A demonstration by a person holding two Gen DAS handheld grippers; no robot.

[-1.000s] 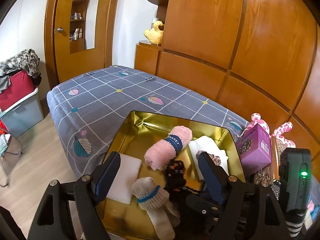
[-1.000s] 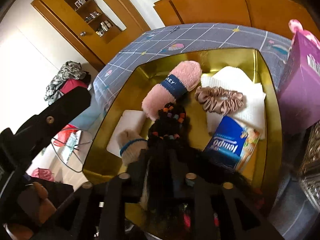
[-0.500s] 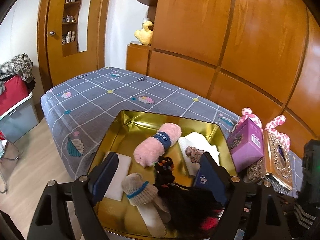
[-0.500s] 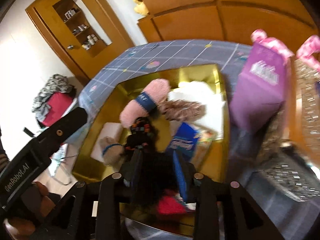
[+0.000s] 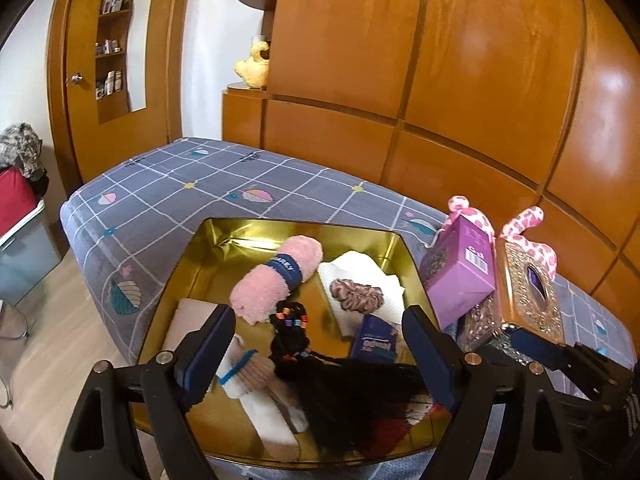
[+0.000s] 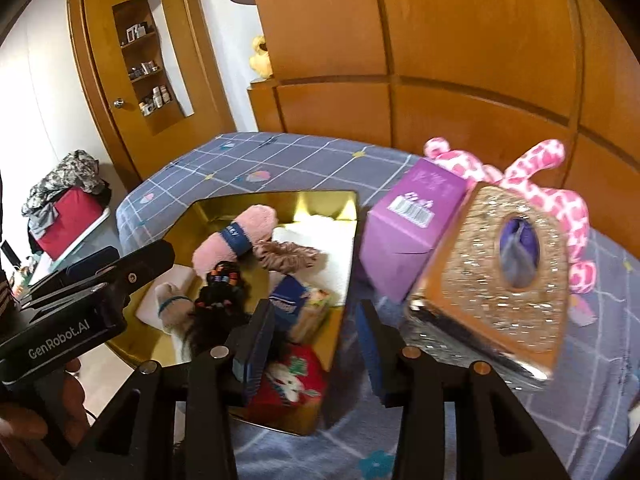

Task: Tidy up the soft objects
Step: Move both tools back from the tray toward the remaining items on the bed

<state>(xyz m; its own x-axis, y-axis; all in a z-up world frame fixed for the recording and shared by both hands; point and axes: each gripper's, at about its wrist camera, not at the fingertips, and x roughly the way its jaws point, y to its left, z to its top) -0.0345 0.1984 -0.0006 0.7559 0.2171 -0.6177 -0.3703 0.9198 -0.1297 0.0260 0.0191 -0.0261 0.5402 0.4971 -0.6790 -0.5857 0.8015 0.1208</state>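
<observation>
Inside gold tin [image 5: 208, 240]: pink banded towel roll [image 5: 276, 280]; both grippers [image 5: 316, 344] [image 6: 316, 340] spread, empty.

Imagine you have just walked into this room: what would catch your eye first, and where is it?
The shiny gold tray on the grey checked bedspread stands out, with a rolled pink towel lying inside it. To its right sit a purple box and a glittery tissue box, with a pink spotted plush toy behind them.
</observation>
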